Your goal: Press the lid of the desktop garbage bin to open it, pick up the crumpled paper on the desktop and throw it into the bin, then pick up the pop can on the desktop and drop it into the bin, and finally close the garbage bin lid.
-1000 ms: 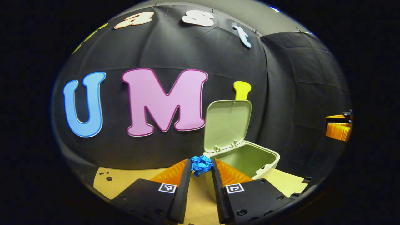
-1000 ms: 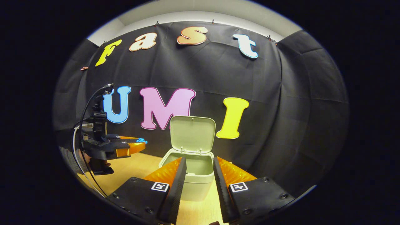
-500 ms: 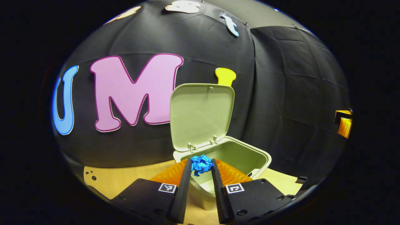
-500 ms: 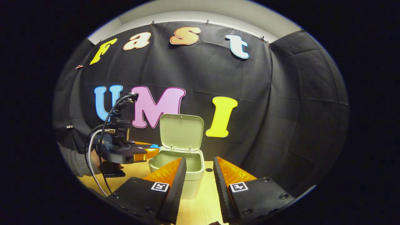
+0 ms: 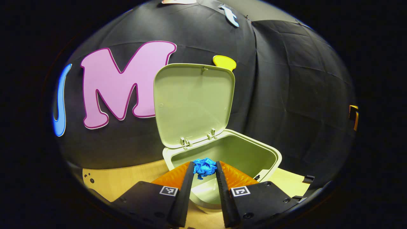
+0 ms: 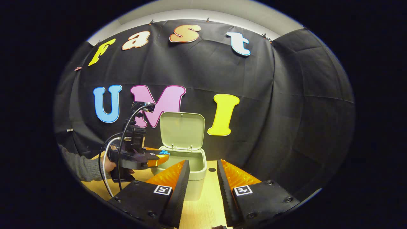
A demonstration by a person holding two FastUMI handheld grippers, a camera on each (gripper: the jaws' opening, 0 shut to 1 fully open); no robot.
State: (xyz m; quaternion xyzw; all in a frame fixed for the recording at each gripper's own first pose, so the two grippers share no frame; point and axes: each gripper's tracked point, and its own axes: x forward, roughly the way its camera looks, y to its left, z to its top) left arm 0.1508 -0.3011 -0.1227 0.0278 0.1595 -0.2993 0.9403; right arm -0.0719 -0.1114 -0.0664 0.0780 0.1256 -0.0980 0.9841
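The pale green bin (image 5: pixel 270 156) stands on the wooden desktop with its lid (image 5: pixel 194 101) raised upright. My left gripper (image 5: pixel 204 166) is shut on the blue crumpled paper (image 5: pixel 204 166), holding it just over the bin's near rim. In the right gripper view the bin (image 6: pixel 194 173) sits ahead at centre, and the left gripper (image 6: pixel 162 156) reaches in from the left with the blue paper (image 6: pixel 164 153) at the bin's left edge. My right gripper (image 6: pixel 202 167) stands open in front of the bin, nothing between its fingers.
A person's hand and grey sleeve (image 6: pixel 83 165) hold the left gripper, with cables (image 6: pixel 109 159) looping off it. The wooden desktop (image 6: pixel 205 206) stretches before the bin. A small dark hole (image 6: pixel 212 169) marks the desktop right of the bin.
My left gripper has carried the blue paper closer, from beside the bin to over its near rim. The right gripper has drawn back a little; the bin looks smaller in its view.
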